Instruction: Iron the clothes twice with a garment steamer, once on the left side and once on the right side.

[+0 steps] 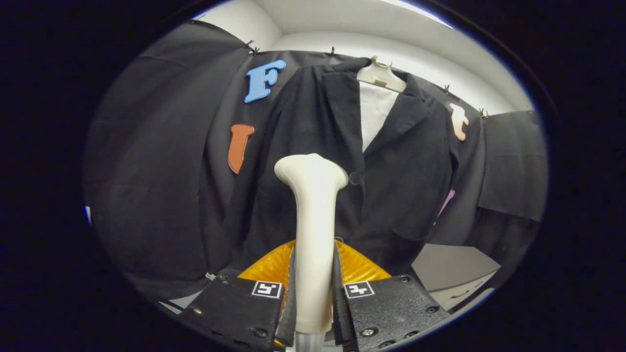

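Gripper: your gripper (314, 293) has its two fingers drawn in close, one on each side of the steamer's handle, both pressing on it. You are clenched on the tool, with no gap showing between finger and handle.
Garment steamer: the cream garment steamer (313, 215) rises from between your fingers, its handle straight and upright, its widened head at the top. The head sits in front of the jacket's middle, just beside the front button; whether it touches the cloth cannot be told.
Jacket: the dark jacket (401, 166) hangs beyond your fingers, against the booth's black cloth wall (161, 161). Its lapels fall open at the chest, and its front is closed lower down.
Button: a dark button (356, 178) shows just to the side of the steamer's head.
Hanger: a pale hanger (380, 76) carries the jacket at the collar.
Shirt front: a white panel (374, 117) fills the gap between the lapels, under the hanger.
Orange part: a ribbed orange piece (266, 266) lies just ahead of your fingers, on both sides of the handle's base.
Cabinet: a pale surface (452, 269) shows below the jacket's hem, to one side.
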Demonstrator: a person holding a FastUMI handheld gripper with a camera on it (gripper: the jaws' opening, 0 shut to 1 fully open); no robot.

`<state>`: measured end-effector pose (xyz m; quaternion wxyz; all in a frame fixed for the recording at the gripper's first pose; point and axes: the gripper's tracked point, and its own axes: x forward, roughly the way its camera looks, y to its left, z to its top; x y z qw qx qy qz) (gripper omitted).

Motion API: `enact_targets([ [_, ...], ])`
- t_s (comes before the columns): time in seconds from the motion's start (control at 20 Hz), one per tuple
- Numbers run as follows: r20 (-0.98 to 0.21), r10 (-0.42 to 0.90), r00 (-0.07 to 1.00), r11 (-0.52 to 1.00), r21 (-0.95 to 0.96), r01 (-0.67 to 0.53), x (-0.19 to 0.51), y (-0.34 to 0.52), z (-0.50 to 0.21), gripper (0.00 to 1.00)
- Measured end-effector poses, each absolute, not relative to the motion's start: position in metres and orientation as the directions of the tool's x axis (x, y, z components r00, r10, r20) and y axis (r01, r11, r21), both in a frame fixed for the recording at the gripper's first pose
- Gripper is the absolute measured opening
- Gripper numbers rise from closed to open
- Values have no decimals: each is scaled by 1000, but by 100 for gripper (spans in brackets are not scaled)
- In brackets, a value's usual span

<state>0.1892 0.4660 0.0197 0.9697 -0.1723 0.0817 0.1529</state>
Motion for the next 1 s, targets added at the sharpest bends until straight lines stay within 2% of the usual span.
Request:
enact_targets([
  [0.55, -299, 257, 919, 882, -316, -350, 180, 452, -31, 33],
  [1.0, -452, 255, 855, 855, -307, -418, 171, 436, -108, 33],
])
